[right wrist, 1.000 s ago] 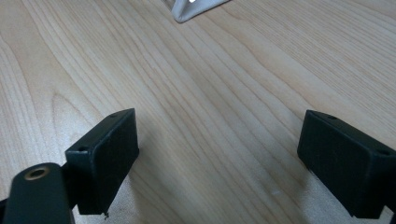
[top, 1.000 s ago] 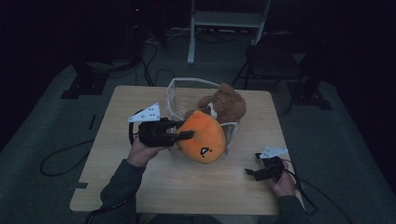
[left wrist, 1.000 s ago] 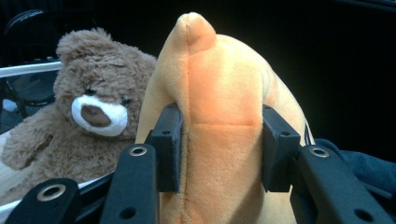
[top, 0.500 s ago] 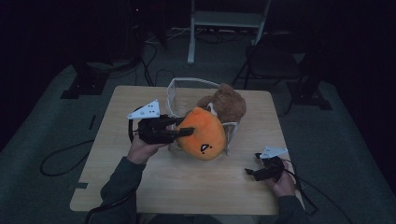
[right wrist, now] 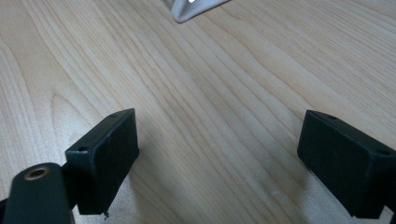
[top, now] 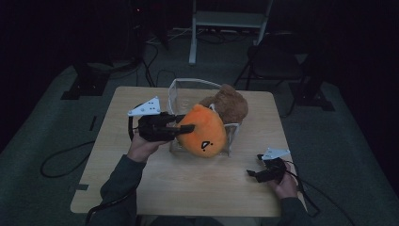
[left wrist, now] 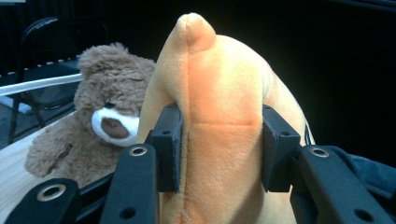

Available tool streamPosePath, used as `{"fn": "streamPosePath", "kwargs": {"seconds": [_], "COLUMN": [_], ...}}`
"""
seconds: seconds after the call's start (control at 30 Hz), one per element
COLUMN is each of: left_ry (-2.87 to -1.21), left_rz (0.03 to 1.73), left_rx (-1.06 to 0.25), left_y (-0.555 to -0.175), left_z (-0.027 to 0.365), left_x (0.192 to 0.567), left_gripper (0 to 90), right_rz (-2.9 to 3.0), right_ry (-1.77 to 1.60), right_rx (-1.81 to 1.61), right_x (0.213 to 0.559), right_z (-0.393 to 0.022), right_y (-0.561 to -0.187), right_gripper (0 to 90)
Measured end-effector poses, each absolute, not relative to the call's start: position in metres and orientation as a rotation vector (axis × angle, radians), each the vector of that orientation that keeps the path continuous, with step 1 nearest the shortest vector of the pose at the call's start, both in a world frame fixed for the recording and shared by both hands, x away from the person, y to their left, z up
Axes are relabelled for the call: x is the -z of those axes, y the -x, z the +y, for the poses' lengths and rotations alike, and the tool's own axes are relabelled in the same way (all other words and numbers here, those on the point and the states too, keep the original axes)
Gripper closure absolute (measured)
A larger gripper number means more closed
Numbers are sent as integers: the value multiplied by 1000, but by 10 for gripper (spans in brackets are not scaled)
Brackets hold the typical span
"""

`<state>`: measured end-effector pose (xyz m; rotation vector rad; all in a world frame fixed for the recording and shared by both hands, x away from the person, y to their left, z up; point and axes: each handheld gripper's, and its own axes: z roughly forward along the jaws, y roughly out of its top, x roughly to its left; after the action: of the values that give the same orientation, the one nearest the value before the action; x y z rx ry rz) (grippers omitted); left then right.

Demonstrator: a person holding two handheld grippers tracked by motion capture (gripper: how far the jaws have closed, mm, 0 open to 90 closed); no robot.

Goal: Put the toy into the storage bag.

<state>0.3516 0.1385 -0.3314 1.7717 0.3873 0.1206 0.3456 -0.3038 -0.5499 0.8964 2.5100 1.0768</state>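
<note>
From the high view, the left gripper (top: 186, 128) clamps a round orange plush (top: 203, 136) at table centre, a fuzzy brown teddy (top: 229, 104) at its one o'clock. The left gripper view shows pads (left wrist: 169, 145) denting soft velour. The right gripper (right wrist: 219, 163) gapes wide over bare grained wood (right wrist: 210, 84).

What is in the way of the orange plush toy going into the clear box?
The brown teddy bear already sits in the clear box, right behind the orange plush toy that the left hand-held gripper squeezes.

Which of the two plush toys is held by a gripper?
The orange plush: the left gripper pinches it between both jaws. The brown bear sits untouched behind it.
</note>
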Motion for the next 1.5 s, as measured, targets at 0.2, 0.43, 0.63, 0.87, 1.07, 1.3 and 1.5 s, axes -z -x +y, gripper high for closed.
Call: {"fn": "streamPosePath", "kwargs": {"seconds": [0.2, 0.43, 0.63, 0.87, 1.07, 1.3, 1.5], "left_ry": [-1765, -1759, -1764, -1747, -1743, -1741, -1738], "left_rz": [392, 395, 400, 416, 421, 431, 441], "left_rx": [-130, -141, -153, -165, -180, -192, -202], "left_y": [-355, -357, -360, -364, -366, -370, -372], "left_z": [140, 140, 141, 145, 147, 148, 149], "left_x": [327, 323, 321, 319, 315, 312, 311], "left_gripper": [581, 581, 581, 581, 581, 581, 581], "right_rz": [2510, 2510, 2510, 2510, 2510, 2510, 2510], "right_ry": [-899, -897, -897, -897, -896, -896, -897], "right_rx": [-1077, -1077, -1077, -1077, -1077, -1077, -1077], "right_x": [550, 550, 550, 550, 550, 550, 550], "right_z": [-304, -304, -304, -304, -304, -304, -304], "right_y": [-346, -346, -346, -346, -346, -346, -346], "right_gripper": [117, 117, 117, 117, 117, 117, 117]}}
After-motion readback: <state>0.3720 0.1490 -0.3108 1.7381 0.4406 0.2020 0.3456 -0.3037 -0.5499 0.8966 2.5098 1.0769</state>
